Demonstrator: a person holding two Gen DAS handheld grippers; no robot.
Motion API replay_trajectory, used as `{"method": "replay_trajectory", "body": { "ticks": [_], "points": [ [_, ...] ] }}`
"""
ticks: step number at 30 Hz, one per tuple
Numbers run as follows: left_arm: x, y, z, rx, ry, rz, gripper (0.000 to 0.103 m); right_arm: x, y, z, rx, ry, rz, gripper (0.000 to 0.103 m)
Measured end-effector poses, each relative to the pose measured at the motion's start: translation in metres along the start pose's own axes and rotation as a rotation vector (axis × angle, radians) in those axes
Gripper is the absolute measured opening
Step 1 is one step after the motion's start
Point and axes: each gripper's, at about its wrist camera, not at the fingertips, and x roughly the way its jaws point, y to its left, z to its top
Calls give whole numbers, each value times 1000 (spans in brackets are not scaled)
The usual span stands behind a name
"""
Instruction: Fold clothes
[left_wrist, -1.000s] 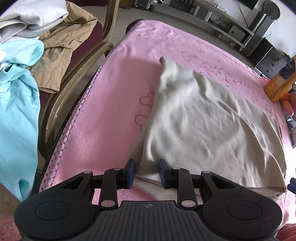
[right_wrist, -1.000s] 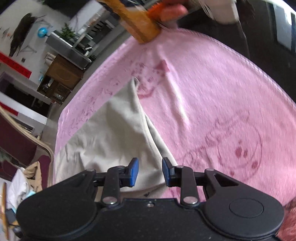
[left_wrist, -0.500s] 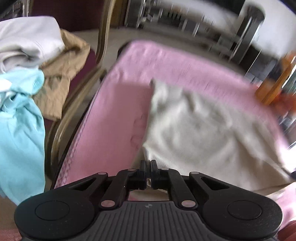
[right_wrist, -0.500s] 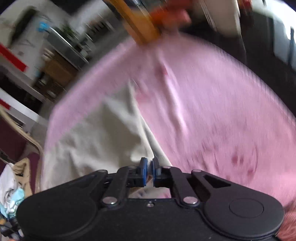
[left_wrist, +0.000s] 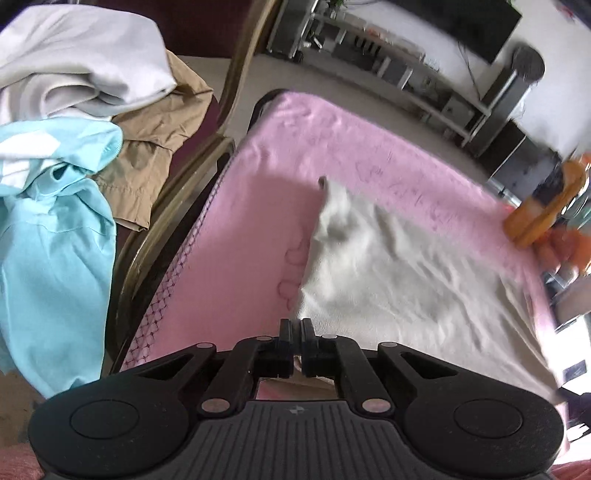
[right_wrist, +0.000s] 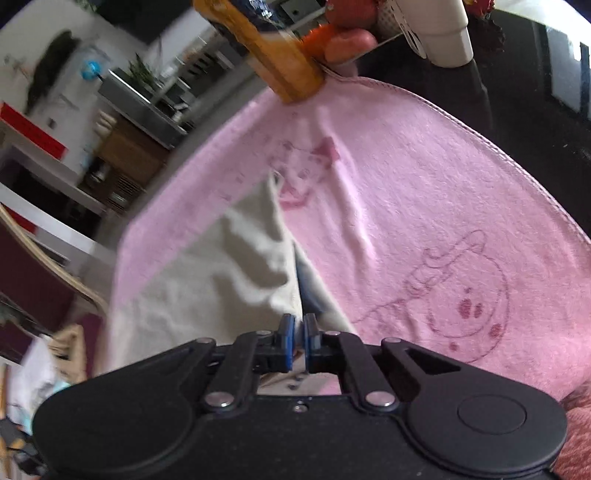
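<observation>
Two grippers are at work on one pale cloth. The left gripper (left_wrist: 296, 328) has squeezed tight on the near corner of the cream cloth (left_wrist: 399, 280), and its jaws have just been closing with the cloth edge pinched between them. The right gripper (right_wrist: 298, 325) is clenched on the other near edge of the same cream cloth (right_wrist: 207, 280), and its jaws have just been closing on it too. Blue pads (right_wrist: 286, 332) show on the right one.

The cloth lies on a pink blanket (left_wrist: 258, 221) that covers the table. The blanket has little drawings on it, like a round face (right_wrist: 469, 306). Most of the cloth rests flat but wrinkled, with one far corner pointing away toward the far edge of the blanket.

Beside the table stands a chair (left_wrist: 207, 162) piled with more clothes: a light blue top (left_wrist: 55, 240), a tan one (left_wrist: 155, 155) and a white one (left_wrist: 81, 55). At the far side of the blanket sits an orange box (right_wrist: 280, 55), blurry, with some orange and red things near it.
</observation>
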Motion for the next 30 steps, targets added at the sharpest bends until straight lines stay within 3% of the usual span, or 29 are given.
{"method": "replay_trajectory", "body": {
  "ticks": [5,9,10,12,16,19,22,24,26,28,30],
  "points": [
    [28,-23,-14,156,130,147,4,21,0,-5,-54,104,-142,5],
    [31,-34,-18,230,120,213,6,34,15,-11,-175,132,-233,6],
    [31,-36,-18,242,114,226,12,35,18,-12,-202,126,-254,8],
    [28,-38,-18,259,93,244,15,34,22,-12,-237,108,-279,21],
    [-4,-36,-5,205,-73,151,15,4,23,2,-160,-18,-144,22],
    [-18,-51,7,239,-155,82,15,-13,37,17,-148,-98,-21,22],
    [-19,-75,24,292,-195,17,15,-22,65,36,-205,-175,60,22],
    [-15,-93,38,322,-225,-21,15,-22,85,53,-236,-208,122,11],
    [-7,-109,53,332,-258,-64,15,-13,101,70,-240,-207,196,8],
    [9,-120,64,336,-258,-91,16,1,113,85,-246,-200,267,8],
    [32,-125,63,345,-222,-85,16,25,114,90,-268,-205,282,9]
  ]
}}
